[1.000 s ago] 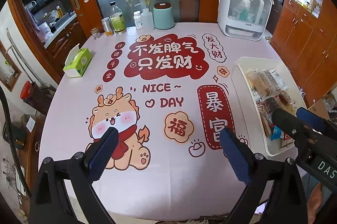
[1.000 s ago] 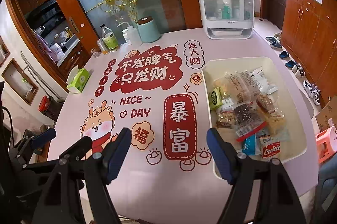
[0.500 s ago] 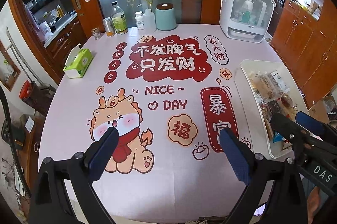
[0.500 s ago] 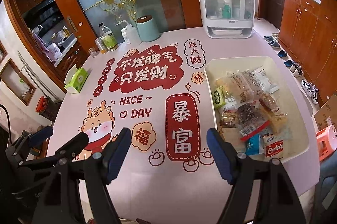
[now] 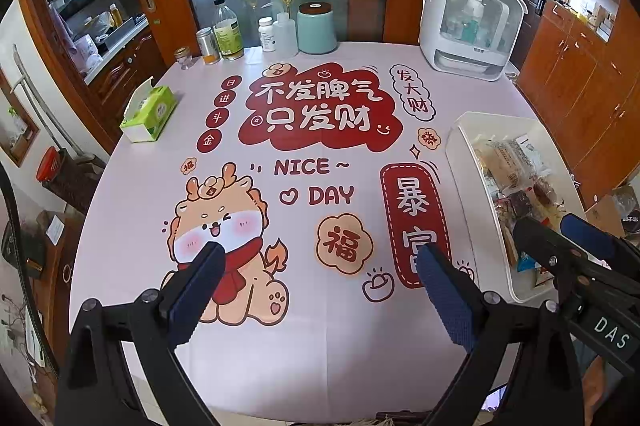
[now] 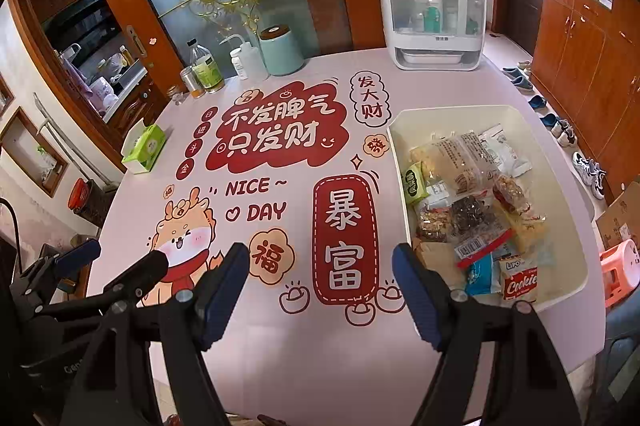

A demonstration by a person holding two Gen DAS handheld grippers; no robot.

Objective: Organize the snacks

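The snacks point(image 6: 476, 210) are lying heaped in a cream tray point(image 6: 404, 182) that is sitting at the right side of the bench point(image 6: 304, 346), its right rim close to the bench's right edge and its near corner close to the front edge. In the heap a green packet point(image 6: 414, 182) is leaning against the tray's left wall, clear wrapped bars are filling the middle, and a blue packet point(image 6: 482, 274) and a red Cookie pack point(image 6: 520, 284) are resting at the near end. The far part of the tray floor is showing bare.

The right hand-held gripper point(image 6: 320, 286) is hovering over the printed cloth just left of the tray's near corner, its jaws standing wide apart with nothing between them. The left hand-held gripper point(image 5: 320, 282) is hanging over the dragon print, likewise wide open and holding nothing.

The middle of the bench is lying open between the two. A green tissue box point(image 5: 150, 114) is sitting near the left edge. Bottles and jars point(image 5: 228, 34), a teal canister point(image 5: 317, 28) and a white cabinet point(image 5: 468, 26) are lining the far edge.
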